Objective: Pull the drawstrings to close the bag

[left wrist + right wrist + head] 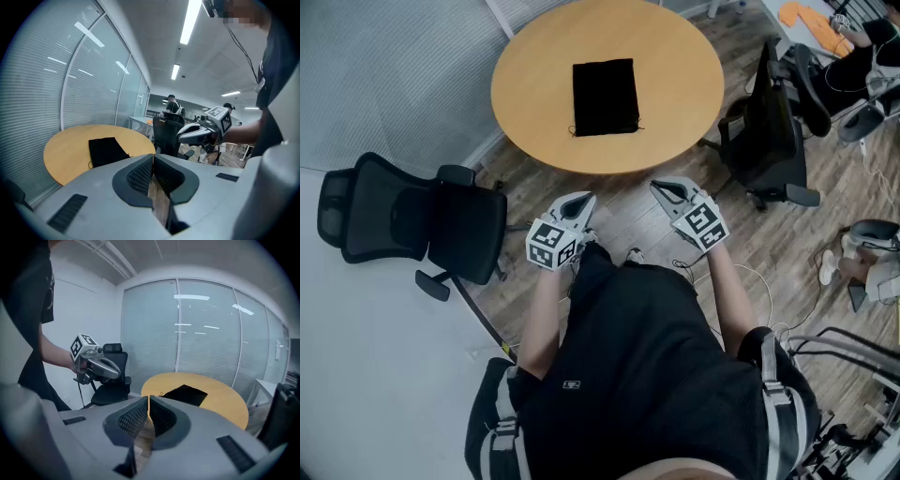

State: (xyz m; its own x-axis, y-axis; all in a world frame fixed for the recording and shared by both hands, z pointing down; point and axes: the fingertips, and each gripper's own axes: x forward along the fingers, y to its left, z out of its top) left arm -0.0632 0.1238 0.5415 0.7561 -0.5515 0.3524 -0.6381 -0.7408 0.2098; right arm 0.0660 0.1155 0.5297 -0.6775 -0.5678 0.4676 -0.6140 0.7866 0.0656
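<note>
Standing back from the round bench (534, 89), a person holds both grippers out at waist level with the task not yet begun, and the black bag (605, 97) lies flat and untouched on the bench top, well ahead of both sets of tips. The left gripper (583, 200) has its jaws pressed together on nothing. The right gripper (661, 187), just beside it, shows only a hairline gap and is equally empty. A thin cord end (89, 164) shows at the bag's near corner, which suggests the drawstring mouth faces the grippers. The step in hand looks like the approach. The next move calls for carrying both grippers forward over the bench edge, parting the jaws and taking a cord on each side of the mouth. Both forearms reach forward with elbows bent — grippers tipped slightly downward, marker cubes uppermost, tips angled toward the bag.
</note>
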